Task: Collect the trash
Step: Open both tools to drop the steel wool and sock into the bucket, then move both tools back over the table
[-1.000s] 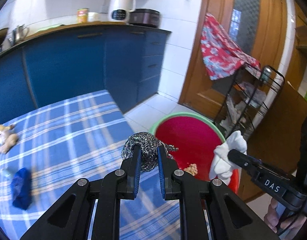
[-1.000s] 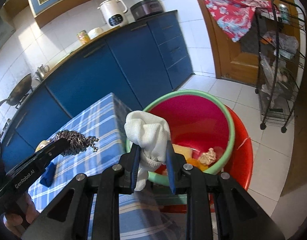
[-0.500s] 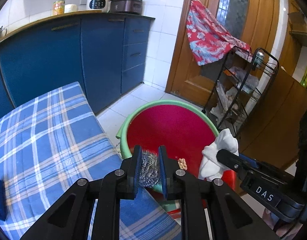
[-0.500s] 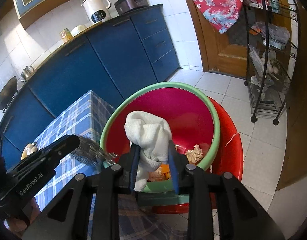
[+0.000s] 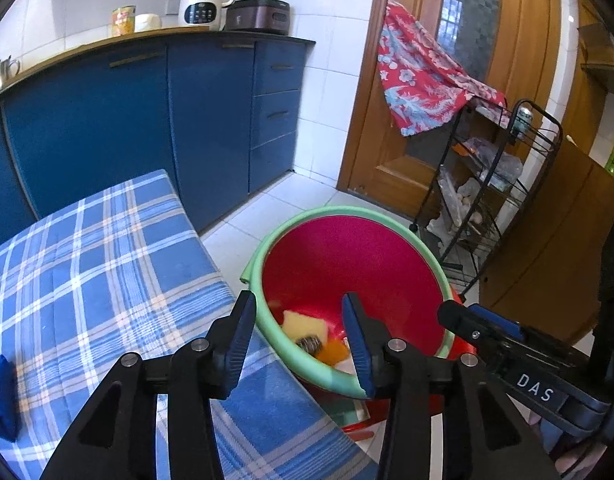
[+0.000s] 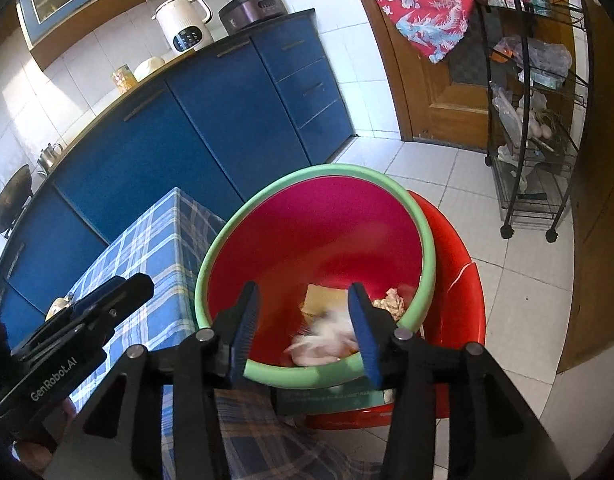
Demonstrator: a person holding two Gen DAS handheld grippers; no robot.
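Blue plaid tablecloth (image 5: 107,264) at left, blue rag (image 5: 3,396) on near-left edge. Left gripper (image 5: 297,320) jaws opening, nothing between; steel scourer (image 5: 309,345) lies in red basin (image 5: 347,264) below. Right gripper (image 6: 303,312) jaws opening, empty; white cloth (image 6: 323,340), blurred, inside basin.
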